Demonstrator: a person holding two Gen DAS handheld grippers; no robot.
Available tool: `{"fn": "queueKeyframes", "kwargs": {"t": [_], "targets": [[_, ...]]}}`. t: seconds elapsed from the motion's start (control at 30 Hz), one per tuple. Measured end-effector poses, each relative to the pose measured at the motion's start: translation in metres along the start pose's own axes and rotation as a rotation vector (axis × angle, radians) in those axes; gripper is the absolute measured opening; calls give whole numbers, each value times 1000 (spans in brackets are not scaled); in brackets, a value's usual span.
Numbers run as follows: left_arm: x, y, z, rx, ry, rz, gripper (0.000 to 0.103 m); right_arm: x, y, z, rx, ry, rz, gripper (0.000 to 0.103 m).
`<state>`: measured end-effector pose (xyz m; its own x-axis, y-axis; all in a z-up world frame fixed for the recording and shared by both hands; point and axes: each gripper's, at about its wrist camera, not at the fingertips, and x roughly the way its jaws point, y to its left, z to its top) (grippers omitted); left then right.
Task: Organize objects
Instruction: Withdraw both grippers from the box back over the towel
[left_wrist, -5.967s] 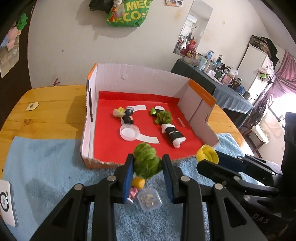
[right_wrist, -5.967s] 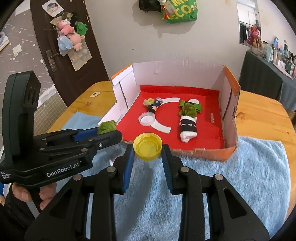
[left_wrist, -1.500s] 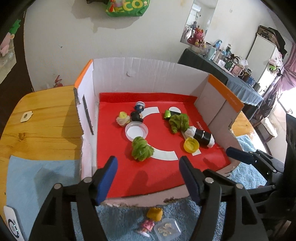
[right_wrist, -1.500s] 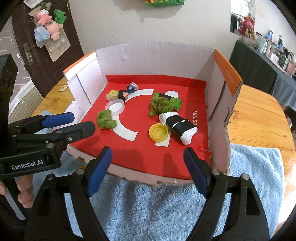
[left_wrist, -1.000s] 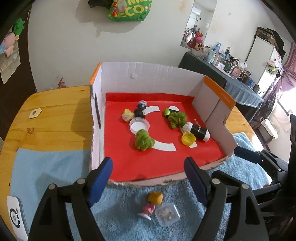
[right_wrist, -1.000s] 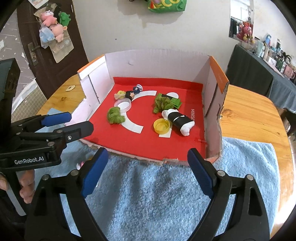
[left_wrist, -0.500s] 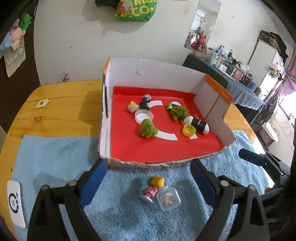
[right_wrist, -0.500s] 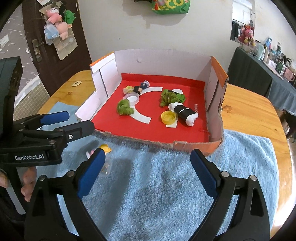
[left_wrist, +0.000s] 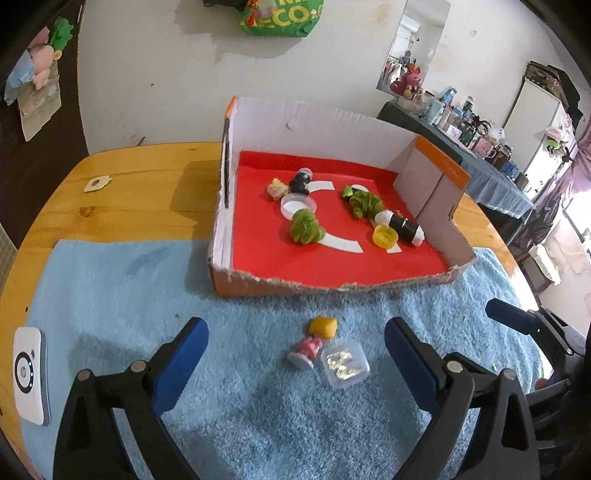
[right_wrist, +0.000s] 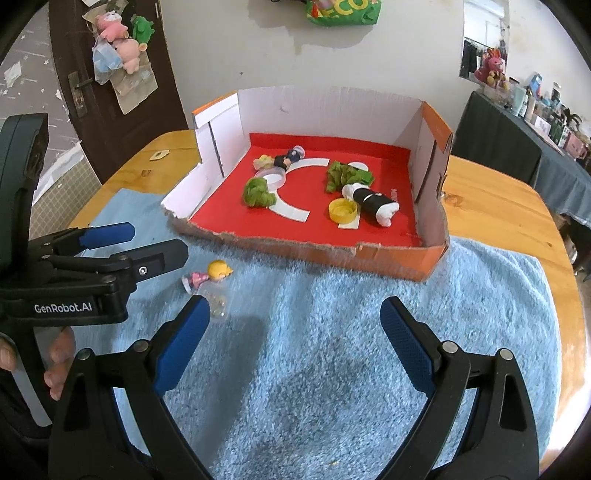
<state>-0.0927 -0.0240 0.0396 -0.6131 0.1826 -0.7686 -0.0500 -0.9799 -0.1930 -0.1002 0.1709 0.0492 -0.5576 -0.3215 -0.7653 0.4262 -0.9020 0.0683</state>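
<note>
A cardboard box (left_wrist: 436, 184) with a red floor holds a green fuzzy ball (left_wrist: 306, 230), a yellow cap (left_wrist: 385, 235), a black-and-white roll (left_wrist: 404, 229) and other small toys. In front of it, on the blue towel (left_wrist: 110, 295), lie a small figurine with yellow hair (left_wrist: 314, 343) and a clear plastic container (left_wrist: 344, 363). My left gripper (left_wrist: 295, 325) hovers over these two; its jaws are opening with nothing pressed between them. My right gripper (right_wrist: 294, 304) stands open over bare towel, right of the figurine (right_wrist: 207, 277).
A white device (left_wrist: 29, 373) lies on the towel's left edge. The wooden table (left_wrist: 129, 184) shows behind and beside the box. A hand (right_wrist: 55, 365) grips the left tool at the left in the right wrist view. The box's near wall is low and torn.
Both grippers let go of the green ball and yellow cap in the box, then drew back over the towel. Their jaws widened, and the figurine and container came between the left fingers.
</note>
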Motion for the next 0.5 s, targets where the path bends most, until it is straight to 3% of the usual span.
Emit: {"fn": "queueKeyframes", "kwargs": {"t": [0.5], "targets": [[15,14,-29,3,57,44,98,18,14,-21,-11,41,13,95]]}}
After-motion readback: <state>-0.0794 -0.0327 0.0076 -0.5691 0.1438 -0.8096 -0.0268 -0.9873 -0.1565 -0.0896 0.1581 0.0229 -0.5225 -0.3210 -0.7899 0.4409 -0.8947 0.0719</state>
